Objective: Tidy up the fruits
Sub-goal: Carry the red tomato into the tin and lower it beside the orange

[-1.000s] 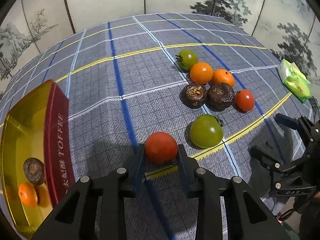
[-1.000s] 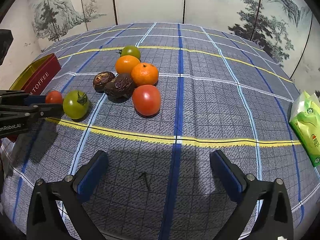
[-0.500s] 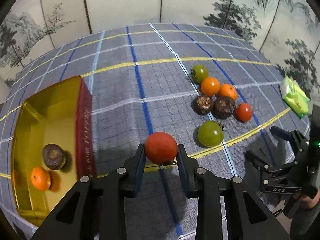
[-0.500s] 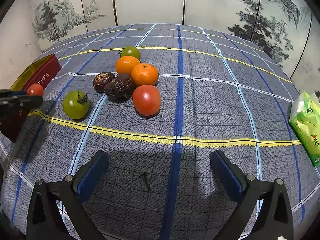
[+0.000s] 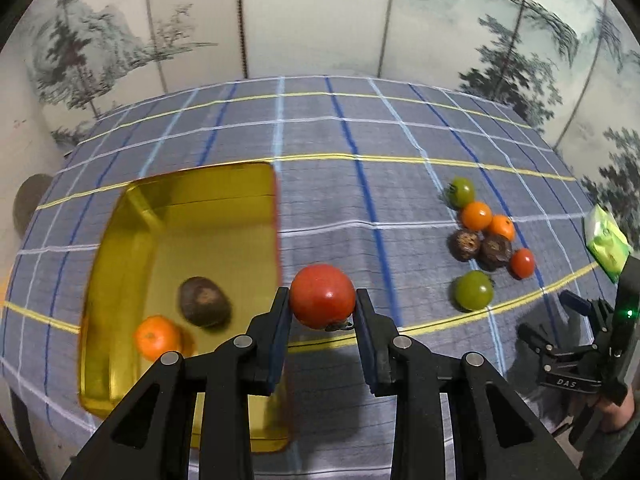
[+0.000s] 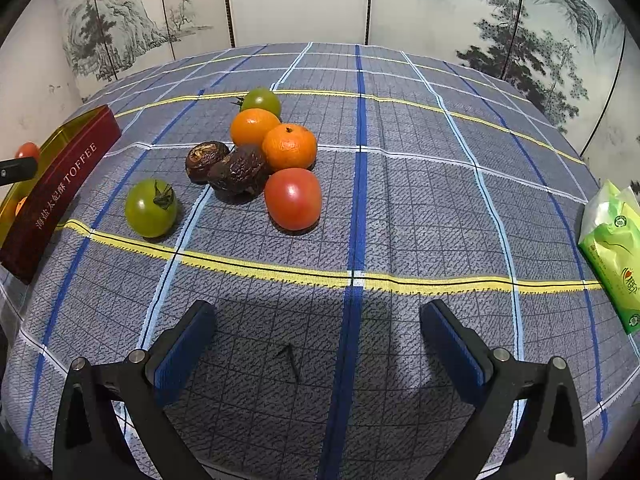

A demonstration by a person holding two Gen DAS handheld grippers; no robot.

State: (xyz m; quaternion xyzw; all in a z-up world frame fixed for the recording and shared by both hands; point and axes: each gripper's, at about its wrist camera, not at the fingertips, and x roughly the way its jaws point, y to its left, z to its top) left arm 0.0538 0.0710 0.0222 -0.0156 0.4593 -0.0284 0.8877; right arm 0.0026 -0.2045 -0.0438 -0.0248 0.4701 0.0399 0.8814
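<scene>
My left gripper [image 5: 322,312] is shut on a red tomato [image 5: 322,295], held in the air just right of the gold toffee tin [image 5: 120,248]. Inside the tin lie an orange [image 5: 156,338] and a dark brown fruit [image 5: 204,301]. On the checked cloth a cluster of fruit remains: a green tomato [image 6: 151,208], two brown fruits [image 6: 238,170], two oranges [image 6: 290,146], a red tomato [image 6: 293,198] and a smaller green tomato [image 6: 262,100]. My right gripper [image 6: 318,342] hangs open over bare cloth near the table's front, with nothing between its fingers.
A green tissue pack [image 6: 612,248] lies at the table's right edge. A painted folding screen stands behind the table. A small dark stem [image 6: 290,362] lies on the cloth between the right gripper's fingers. The tin's red side [image 6: 60,188] reads TOFFEE.
My left gripper has lifted and carried the red tomato leftward towards the tin, which now shows far more of its inside. The right gripper has stayed still.
</scene>
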